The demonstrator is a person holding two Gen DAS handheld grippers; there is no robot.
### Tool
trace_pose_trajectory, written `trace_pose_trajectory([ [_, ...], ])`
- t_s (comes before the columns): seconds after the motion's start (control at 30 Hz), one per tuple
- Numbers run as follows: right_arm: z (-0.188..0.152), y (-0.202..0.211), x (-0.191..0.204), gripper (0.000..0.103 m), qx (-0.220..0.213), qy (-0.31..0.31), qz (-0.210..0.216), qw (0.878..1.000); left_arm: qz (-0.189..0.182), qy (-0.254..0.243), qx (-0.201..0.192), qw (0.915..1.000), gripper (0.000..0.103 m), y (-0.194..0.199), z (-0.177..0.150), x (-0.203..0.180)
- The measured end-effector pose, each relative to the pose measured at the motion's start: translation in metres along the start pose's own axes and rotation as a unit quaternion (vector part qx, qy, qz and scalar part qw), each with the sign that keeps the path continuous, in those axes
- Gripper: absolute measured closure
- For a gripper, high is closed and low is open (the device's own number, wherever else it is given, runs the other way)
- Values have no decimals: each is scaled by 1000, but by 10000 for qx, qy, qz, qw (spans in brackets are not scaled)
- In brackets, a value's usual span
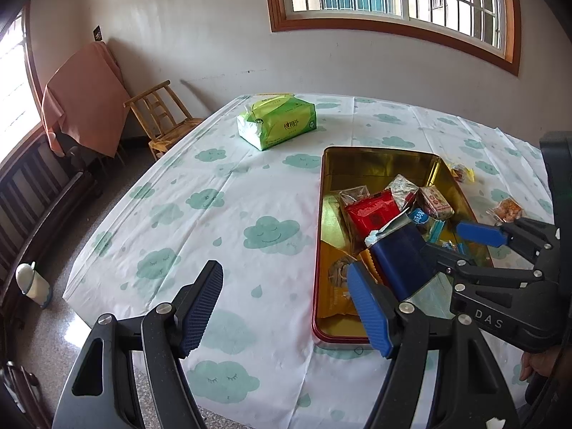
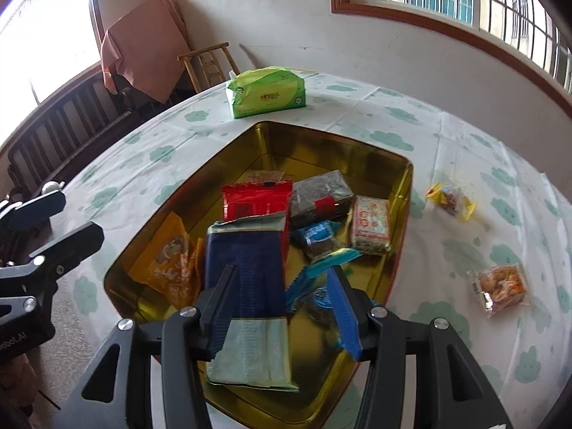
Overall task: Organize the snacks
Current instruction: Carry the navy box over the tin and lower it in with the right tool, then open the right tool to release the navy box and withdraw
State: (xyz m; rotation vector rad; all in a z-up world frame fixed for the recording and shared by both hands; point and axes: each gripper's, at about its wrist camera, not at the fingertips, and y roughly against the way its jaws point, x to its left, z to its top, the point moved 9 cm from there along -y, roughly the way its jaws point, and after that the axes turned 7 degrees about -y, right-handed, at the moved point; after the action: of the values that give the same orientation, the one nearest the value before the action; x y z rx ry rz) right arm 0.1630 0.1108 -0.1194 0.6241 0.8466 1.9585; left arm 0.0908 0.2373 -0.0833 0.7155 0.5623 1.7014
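A gold tin (image 1: pixel 379 159) (image 2: pixel 271 143) with a red rim lies on the cloud-print tablecloth and holds several snack packs, among them a red pack (image 1: pixel 373 212) (image 2: pixel 255 200). My right gripper (image 2: pixel 282 304) (image 1: pixel 434 246) hangs over the tin with its jaws apart. A dark blue snack pack (image 2: pixel 246 271) (image 1: pixel 402 255) lies against its left finger; the right finger stands clear of it. My left gripper (image 1: pixel 286 304) is open and empty over the cloth, left of the tin. Two snack packs lie on the cloth right of the tin: a yellow one (image 2: pixel 452 196) (image 1: pixel 463 171) and an orange one (image 2: pixel 500 287) (image 1: pixel 506 209).
A green tissue pack (image 1: pixel 277 121) (image 2: pixel 266 91) sits at the table's far side. A wooden chair (image 1: pixel 161 118), a cloth-draped chair (image 1: pixel 82 100) and a dark bench (image 1: pixel 32 207) stand to the left. A white bottle (image 1: pixel 30 280) stands on the floor.
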Motion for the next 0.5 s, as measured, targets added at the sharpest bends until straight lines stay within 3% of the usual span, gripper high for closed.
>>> trace_pose_trajectory([
  [0.13,3,5,-4,51,-128,288,-392,9987,-1,-47,47,10000,34,-2,-1,-4],
  [0.5,7,16,-20,51,-344,546,-963,9933,39,-132,89,9999,34,-3,0,-11],
])
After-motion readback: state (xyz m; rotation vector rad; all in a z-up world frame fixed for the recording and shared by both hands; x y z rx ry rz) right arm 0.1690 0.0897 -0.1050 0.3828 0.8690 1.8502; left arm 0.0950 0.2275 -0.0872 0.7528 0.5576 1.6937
